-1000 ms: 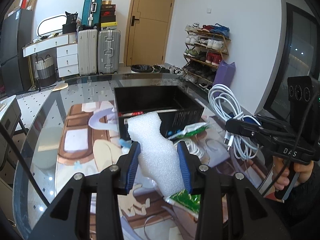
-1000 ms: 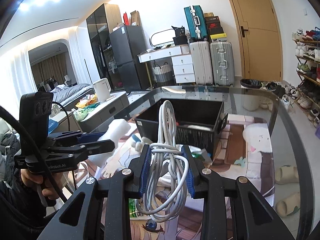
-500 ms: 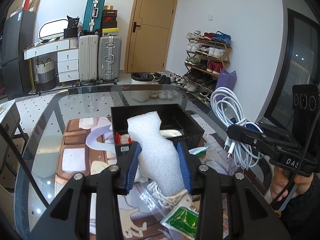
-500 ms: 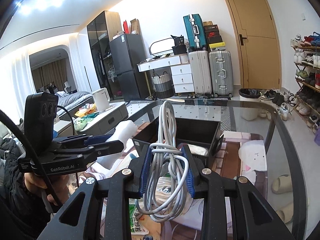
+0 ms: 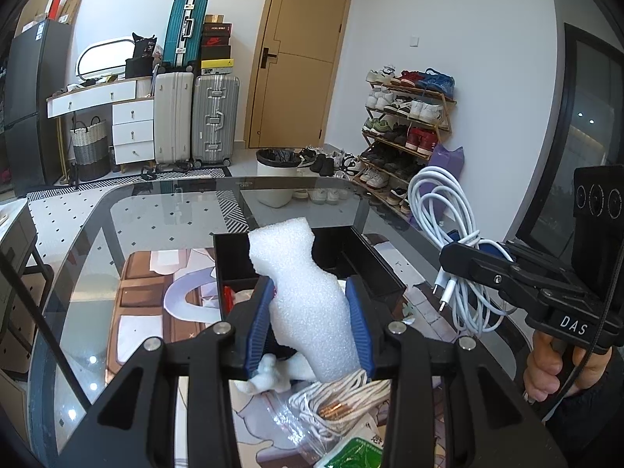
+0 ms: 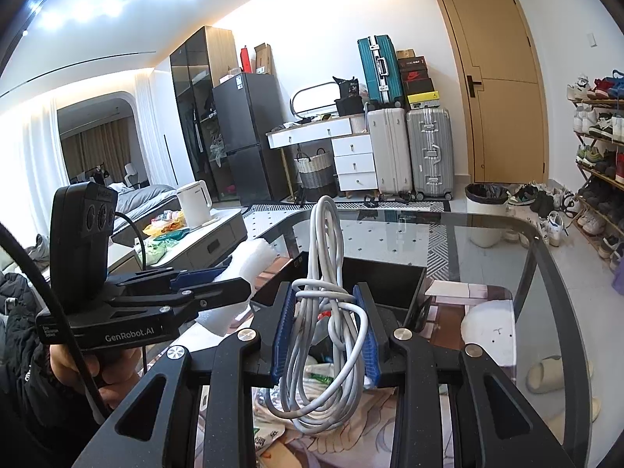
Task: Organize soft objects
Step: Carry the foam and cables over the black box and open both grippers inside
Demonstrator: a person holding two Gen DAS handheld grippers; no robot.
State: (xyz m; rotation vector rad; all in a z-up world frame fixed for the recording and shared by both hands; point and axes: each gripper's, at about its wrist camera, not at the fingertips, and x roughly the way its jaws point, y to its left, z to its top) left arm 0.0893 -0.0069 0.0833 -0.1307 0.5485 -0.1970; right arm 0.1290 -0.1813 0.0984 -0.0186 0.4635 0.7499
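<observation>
My left gripper (image 5: 309, 321) is shut on a white foam piece (image 5: 300, 284) and holds it in the air above the near edge of a black bin (image 5: 374, 269). The foam also shows in the right wrist view (image 6: 249, 261), beside the left gripper (image 6: 230, 286). My right gripper (image 6: 323, 331) is shut on a coiled white cable (image 6: 327, 312) and holds it up in front of the same bin (image 6: 394, 277). In the left wrist view the cable (image 5: 444, 226) hangs from the right gripper (image 5: 464, 259) to the right of the bin.
The bin stands on a glass table (image 5: 156, 210) over a printed mat (image 5: 132, 296). A bundle of white cord (image 5: 339, 397) in a clear bag and a green packet (image 5: 355, 454) lie on the mat below the left gripper. A waste bin (image 5: 277, 177) and shoe rack (image 5: 405, 124) stand beyond the table.
Both grippers have risen and moved forward toward the bin with their loads. The foam and the cable now sit higher over the bin's near edge.
</observation>
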